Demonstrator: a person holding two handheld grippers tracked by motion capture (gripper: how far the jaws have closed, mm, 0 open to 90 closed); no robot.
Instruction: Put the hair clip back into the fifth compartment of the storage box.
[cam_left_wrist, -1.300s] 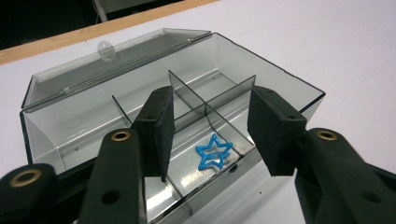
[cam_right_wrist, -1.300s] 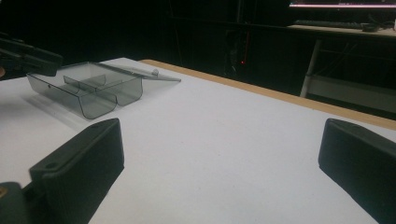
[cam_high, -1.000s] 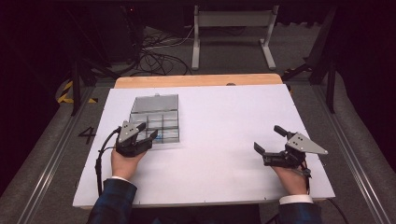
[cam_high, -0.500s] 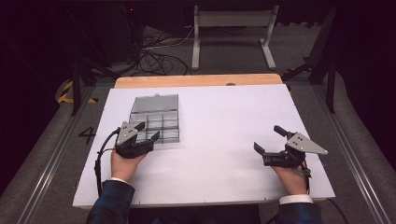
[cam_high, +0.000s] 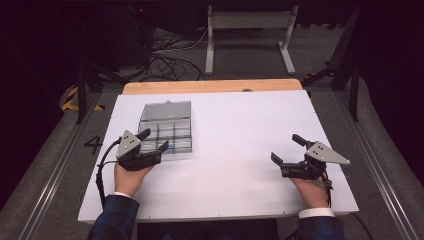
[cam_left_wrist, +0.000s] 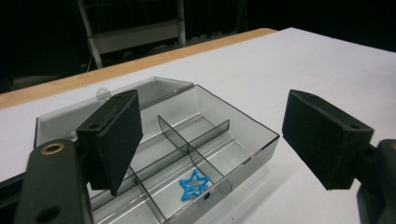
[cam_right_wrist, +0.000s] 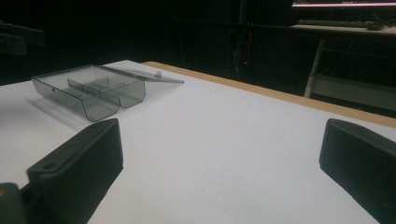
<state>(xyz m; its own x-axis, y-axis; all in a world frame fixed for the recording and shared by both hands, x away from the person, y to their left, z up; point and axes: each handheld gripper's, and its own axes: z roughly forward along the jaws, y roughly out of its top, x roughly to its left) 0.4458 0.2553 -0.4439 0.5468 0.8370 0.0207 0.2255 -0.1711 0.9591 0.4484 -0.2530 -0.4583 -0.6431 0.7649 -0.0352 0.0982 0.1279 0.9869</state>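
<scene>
Left tool (cam_left_wrist: 212, 154) jaws just widened (nothing gripped); blue star (cam_left_wrist: 194, 185) lies in box (cam_left_wrist: 243, 135) below.

A "4" marks the floor (cam_high: 75, 150) (left of the table).

The left gripper (cam_left_wrist: 210, 144) hides the near-left compartments of the clear box (cam_left_wrist: 243, 140), cut off below.

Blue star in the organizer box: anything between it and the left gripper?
Nothing visible. The left gripper, whose jaws have just been opening with nothing between them, hangs over the box's near edge. The lid lies folded back, and the blue star sits uncovered in a near compartment.
</scene>
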